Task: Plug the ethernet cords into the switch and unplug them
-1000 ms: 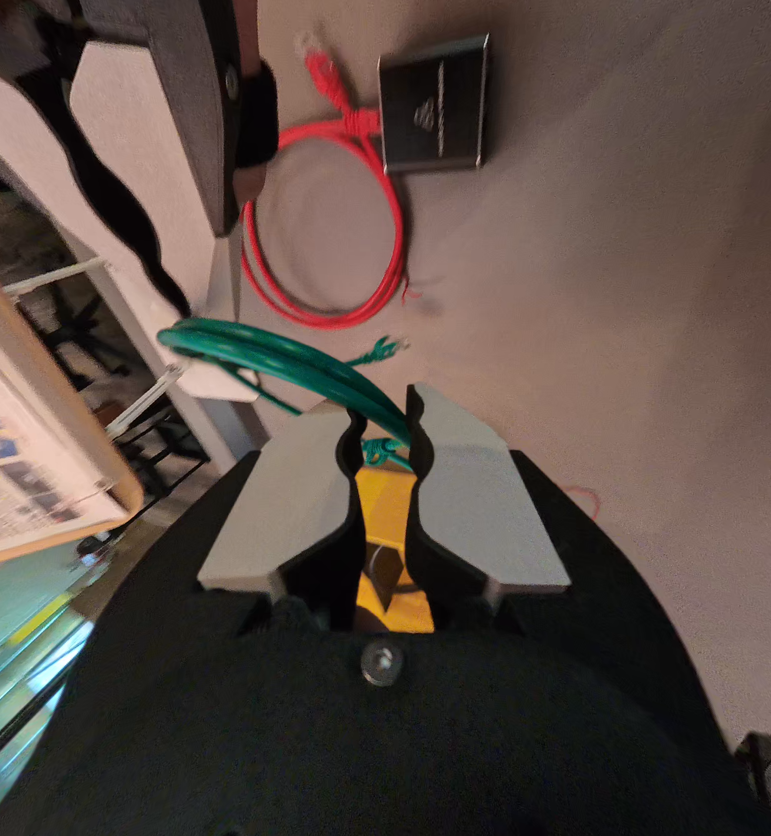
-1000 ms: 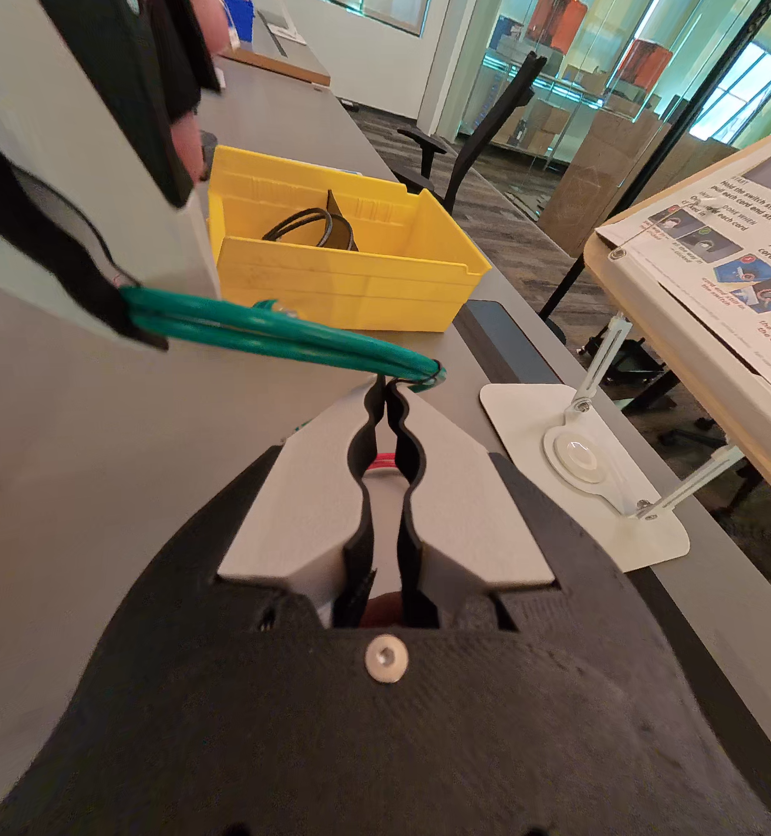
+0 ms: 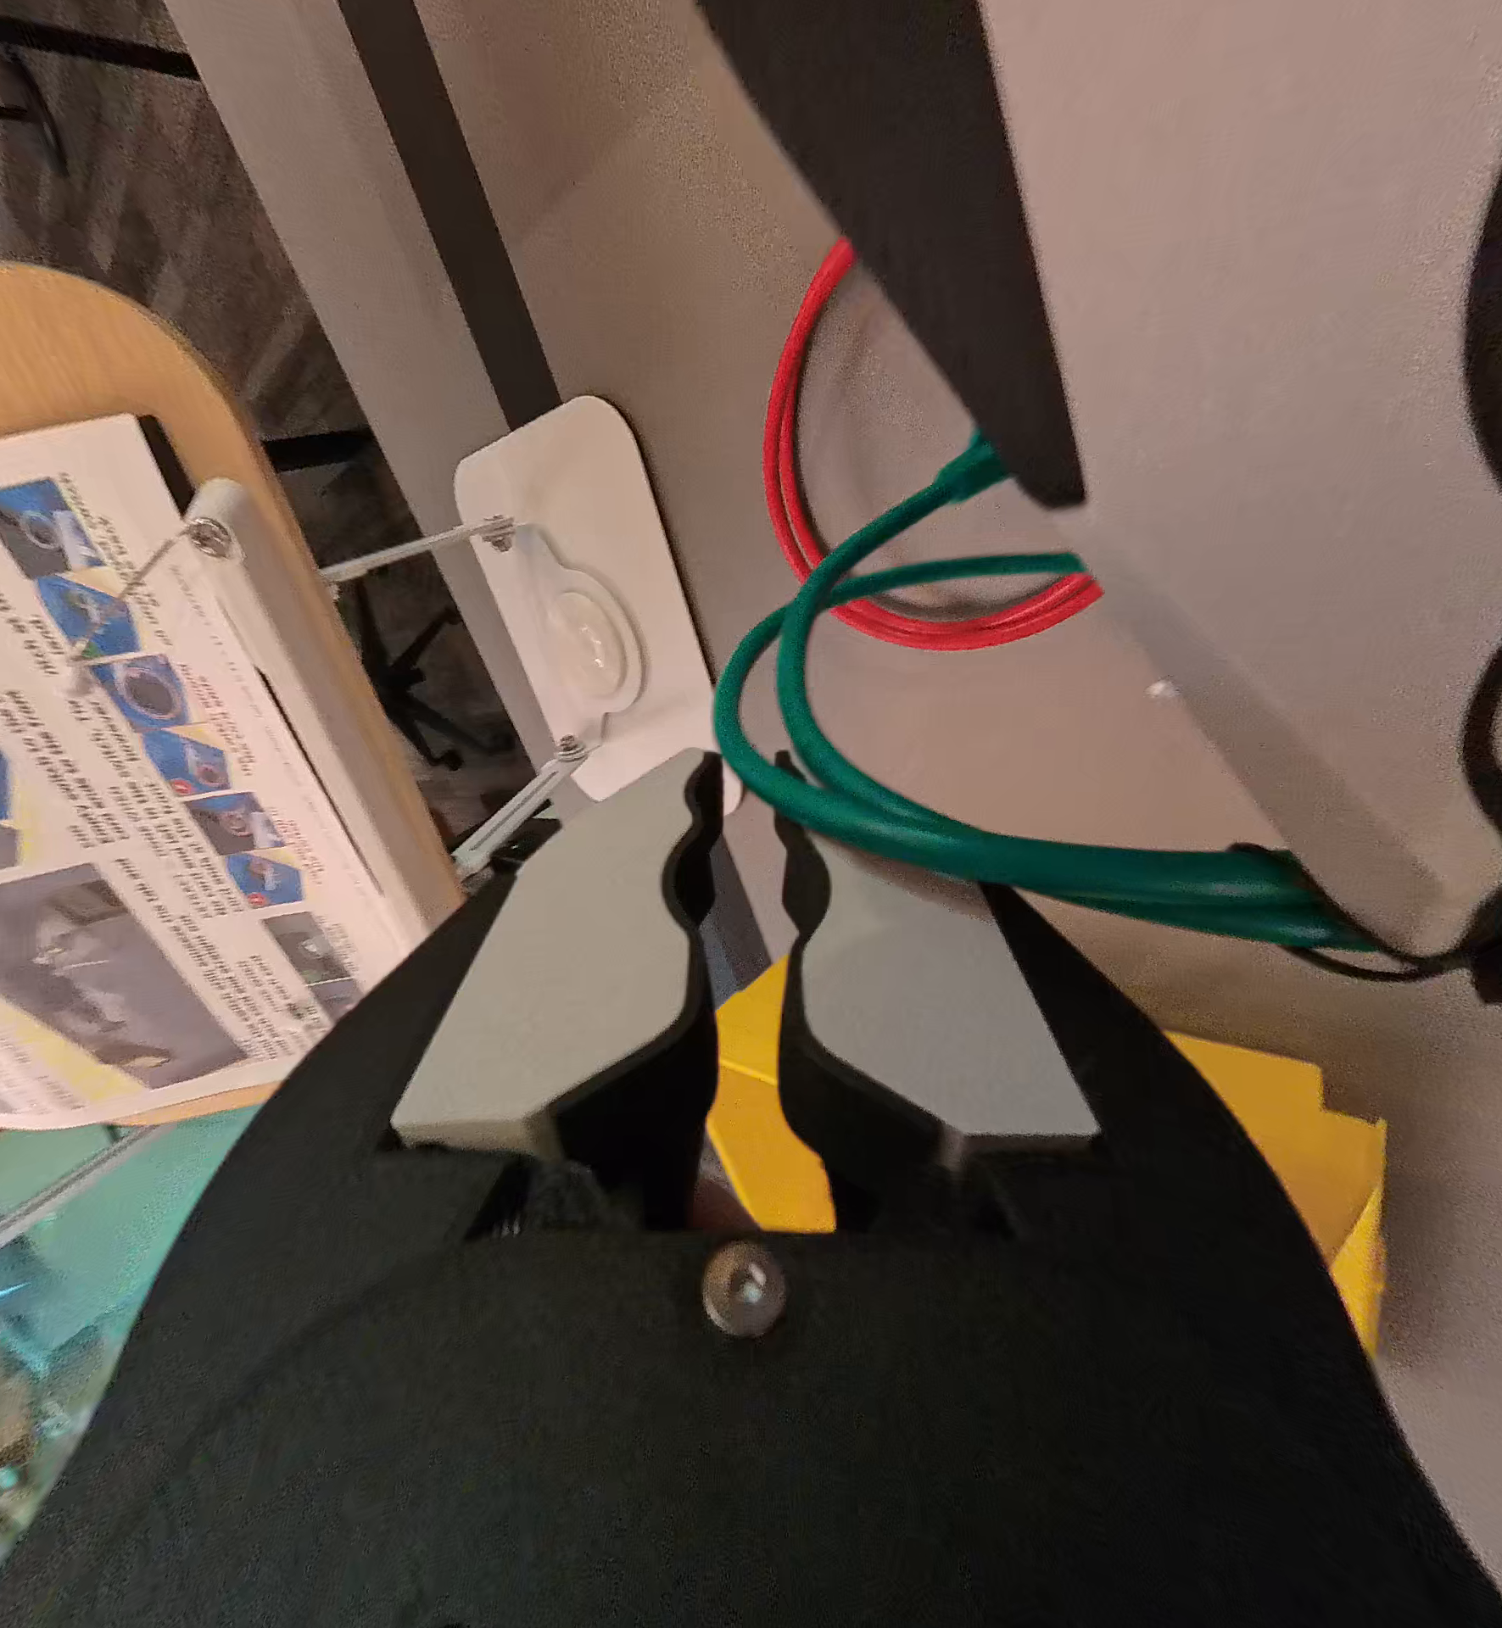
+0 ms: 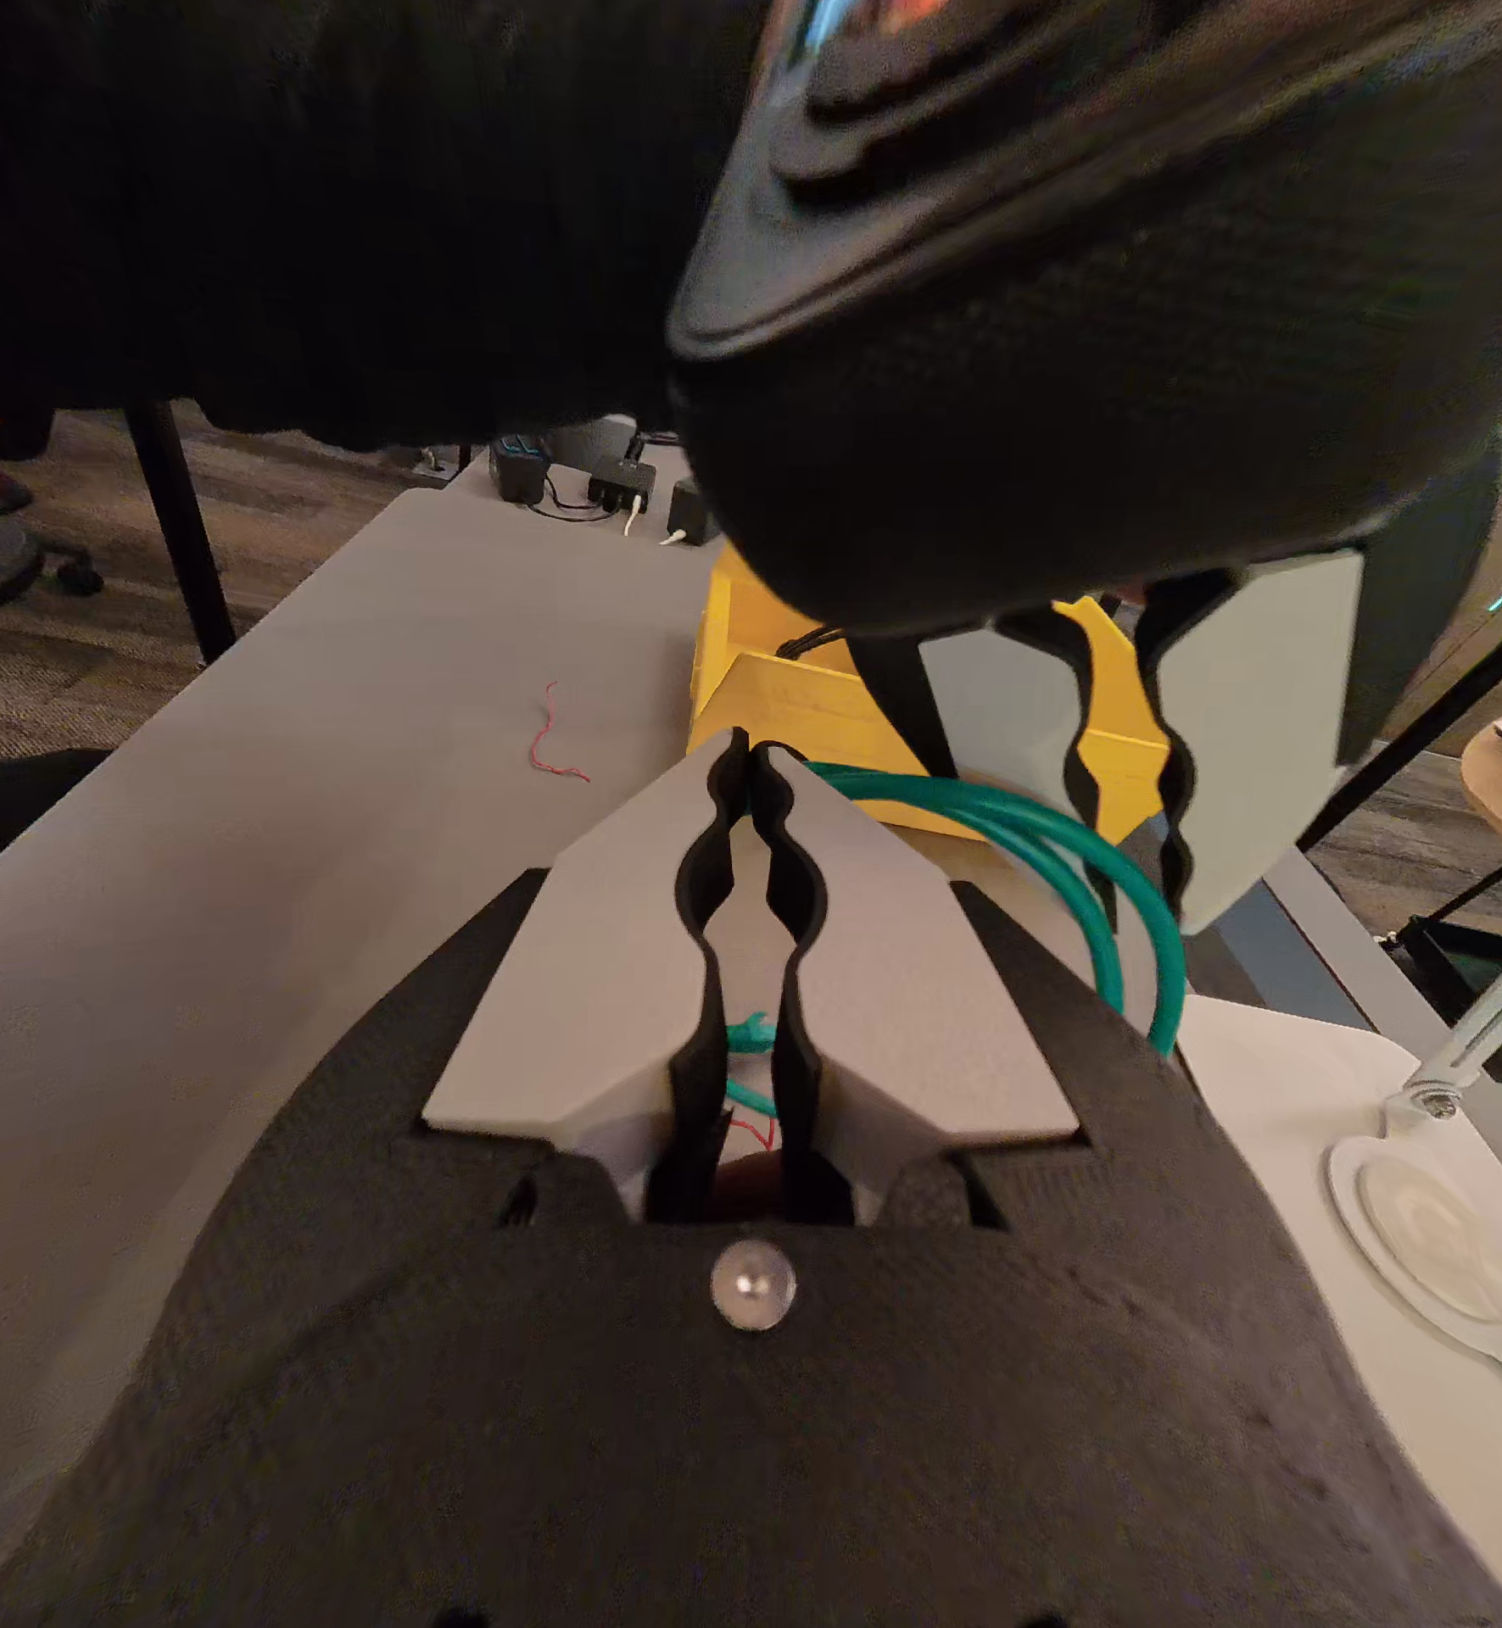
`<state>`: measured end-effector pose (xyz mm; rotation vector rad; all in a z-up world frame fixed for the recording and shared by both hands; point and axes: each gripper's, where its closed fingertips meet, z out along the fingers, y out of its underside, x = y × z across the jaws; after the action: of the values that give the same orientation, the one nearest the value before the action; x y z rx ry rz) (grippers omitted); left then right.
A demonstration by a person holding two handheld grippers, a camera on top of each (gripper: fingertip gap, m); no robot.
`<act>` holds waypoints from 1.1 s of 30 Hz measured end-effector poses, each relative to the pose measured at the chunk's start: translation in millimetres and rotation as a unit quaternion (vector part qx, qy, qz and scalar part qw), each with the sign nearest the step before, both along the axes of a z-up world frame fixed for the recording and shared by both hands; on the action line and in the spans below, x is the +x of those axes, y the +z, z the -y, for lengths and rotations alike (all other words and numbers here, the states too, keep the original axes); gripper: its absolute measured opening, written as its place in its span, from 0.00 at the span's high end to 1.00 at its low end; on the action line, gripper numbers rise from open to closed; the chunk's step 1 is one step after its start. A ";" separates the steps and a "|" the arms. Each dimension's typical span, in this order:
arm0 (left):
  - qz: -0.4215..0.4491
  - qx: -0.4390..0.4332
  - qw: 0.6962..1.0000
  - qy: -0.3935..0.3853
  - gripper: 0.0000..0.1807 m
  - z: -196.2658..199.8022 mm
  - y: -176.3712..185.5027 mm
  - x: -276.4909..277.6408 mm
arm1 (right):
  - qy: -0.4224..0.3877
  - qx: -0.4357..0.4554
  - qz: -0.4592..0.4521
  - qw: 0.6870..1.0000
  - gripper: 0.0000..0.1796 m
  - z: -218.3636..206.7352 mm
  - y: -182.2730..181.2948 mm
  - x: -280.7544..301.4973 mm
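A coiled green ethernet cord [image 3: 950,837] hangs between my two grippers above the grey table [image 4: 333,793]. My right gripper [image 4: 743,758] is shut on it near its fingertips, and the loops [image 4: 1126,890] trail off to the right. My left gripper [image 3: 751,771] is open with nothing between its fingers; the cord runs just past its right fingertip. In the right wrist view the left gripper [image 4: 1144,916] hangs from above, over the loops. A red ethernet cord [image 3: 782,423] lies coiled on the table. The switch is out of sight.
A yellow bin [image 4: 782,696] holding a black cord stands on the table behind the grippers. A white stand base [image 3: 571,564] carries a wooden instruction board [image 3: 113,705] at the table's edge. A red thread scrap [image 4: 553,731] lies on the table. Black devices [image 4: 615,484] sit at the far end.
My left gripper has let go of the green cord and opened. The right gripper still holds it. Both cameras have swung, and the left gripper's body now fills the top of the right wrist view.
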<state>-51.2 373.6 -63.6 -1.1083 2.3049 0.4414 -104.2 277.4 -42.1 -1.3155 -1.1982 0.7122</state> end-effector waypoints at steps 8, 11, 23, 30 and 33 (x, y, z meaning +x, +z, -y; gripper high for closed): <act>0.111 -0.136 0.980 0.090 0.78 7.7 -11.6 -15.1 | 0.001 -0.025 -0.055 0.998 1.00 -4.0 14.7 13.8; 0.022 -0.098 0.983 0.153 0.67 -6.4 -23.1 -58.5 | -0.002 -0.029 -0.068 0.997 1.00 -5.2 20.0 16.6; 0.302 -0.240 0.915 0.117 0.58 70.2 4.0 -68.8 | -0.010 -0.071 -0.142 0.987 1.00 -13.5 39.2 31.3; 0.415 -0.214 0.877 0.115 0.57 102.7 -16.8 -41.4 | -0.024 -0.084 -0.162 0.983 1.00 -19.7 41.5 27.1; 0.482 -0.204 0.839 0.150 0.60 94.6 -13.0 -36.7 | -0.035 -0.084 -0.163 0.982 1.00 -23.2 41.0 24.5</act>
<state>-87.9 279.0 -76.6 -1.4487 1.3348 -0.4655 -79.8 300.6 -1.1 -1.3109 -0.8399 0.9535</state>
